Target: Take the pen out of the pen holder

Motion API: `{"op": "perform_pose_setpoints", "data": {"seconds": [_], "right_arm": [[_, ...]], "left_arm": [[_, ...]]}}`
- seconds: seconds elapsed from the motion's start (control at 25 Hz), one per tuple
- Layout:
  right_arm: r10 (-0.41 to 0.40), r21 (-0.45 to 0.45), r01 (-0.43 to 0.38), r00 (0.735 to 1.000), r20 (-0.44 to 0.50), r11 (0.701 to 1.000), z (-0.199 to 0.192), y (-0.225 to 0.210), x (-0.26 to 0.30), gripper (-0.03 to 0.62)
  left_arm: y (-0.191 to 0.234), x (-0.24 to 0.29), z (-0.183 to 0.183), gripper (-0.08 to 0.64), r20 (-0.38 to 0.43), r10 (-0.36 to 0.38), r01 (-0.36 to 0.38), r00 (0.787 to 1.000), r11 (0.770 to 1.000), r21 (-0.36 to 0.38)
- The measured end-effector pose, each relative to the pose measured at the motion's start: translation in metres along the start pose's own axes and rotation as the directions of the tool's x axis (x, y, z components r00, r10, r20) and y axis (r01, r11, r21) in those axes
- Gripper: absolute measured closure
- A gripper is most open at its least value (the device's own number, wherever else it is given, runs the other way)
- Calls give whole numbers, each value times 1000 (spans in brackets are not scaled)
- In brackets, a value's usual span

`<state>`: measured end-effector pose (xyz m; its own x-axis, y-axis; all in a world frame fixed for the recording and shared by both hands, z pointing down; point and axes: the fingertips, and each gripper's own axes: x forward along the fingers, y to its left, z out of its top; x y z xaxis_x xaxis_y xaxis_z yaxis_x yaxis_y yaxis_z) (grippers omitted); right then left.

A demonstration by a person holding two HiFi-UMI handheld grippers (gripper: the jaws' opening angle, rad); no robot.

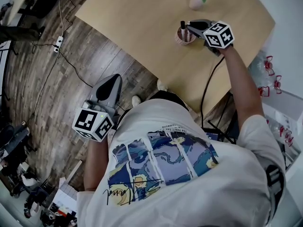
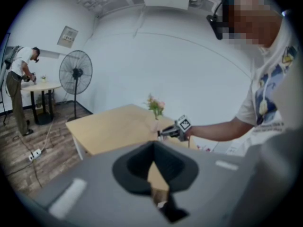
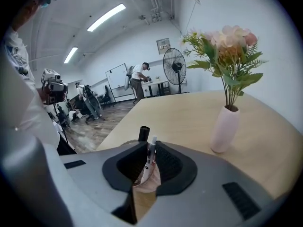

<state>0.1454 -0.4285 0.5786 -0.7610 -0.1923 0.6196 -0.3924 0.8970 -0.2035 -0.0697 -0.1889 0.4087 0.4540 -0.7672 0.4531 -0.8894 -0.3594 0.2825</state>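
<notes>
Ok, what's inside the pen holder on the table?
A white pen, pinched by the right gripper, and a black pen behind it. The bottom of the pen holder is hidden by the gripper.

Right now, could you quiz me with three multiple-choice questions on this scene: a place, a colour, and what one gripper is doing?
1. Where is the pen holder?
A. on the floor
B. on the table, near the vase
C. on a chair

2. What colour is the vase?
A. pale pink
B. blue
C. black

3. The right gripper is:
A. wide open and empty
B. closed on a white pen
C. holding the vase

Answers:
1. B, the head view shows it there.
2. A, seen in the right gripper view.
3. B, the pen sits between its jaws.
</notes>
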Motion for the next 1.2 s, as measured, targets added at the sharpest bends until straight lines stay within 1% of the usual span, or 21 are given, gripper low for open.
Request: {"op": "perform_pose_setpoints", "data": {"seconds": [0.24, 0.64, 0.88, 1.2], "right_arm": [[-47, 11, 47, 999, 21, 999, 0, -4, -9, 549], [-107, 30, 105, 990, 88, 994, 22, 5, -27, 554], [-168, 22, 166, 976, 138, 986, 37, 15, -48, 555], [-245, 12, 247, 951, 189, 969, 57, 44, -75, 555]], "left_arm": [[1, -2, -4, 552, 1, -13, 13, 1000, 1000, -2], [5, -10, -1, 552, 18, -50, 50, 999, 999, 10], [3, -17, -3, 551, 32, -81, 80, 996, 997, 21], [0, -38, -13, 552, 38, -138, 136, 990, 990, 37]]}}
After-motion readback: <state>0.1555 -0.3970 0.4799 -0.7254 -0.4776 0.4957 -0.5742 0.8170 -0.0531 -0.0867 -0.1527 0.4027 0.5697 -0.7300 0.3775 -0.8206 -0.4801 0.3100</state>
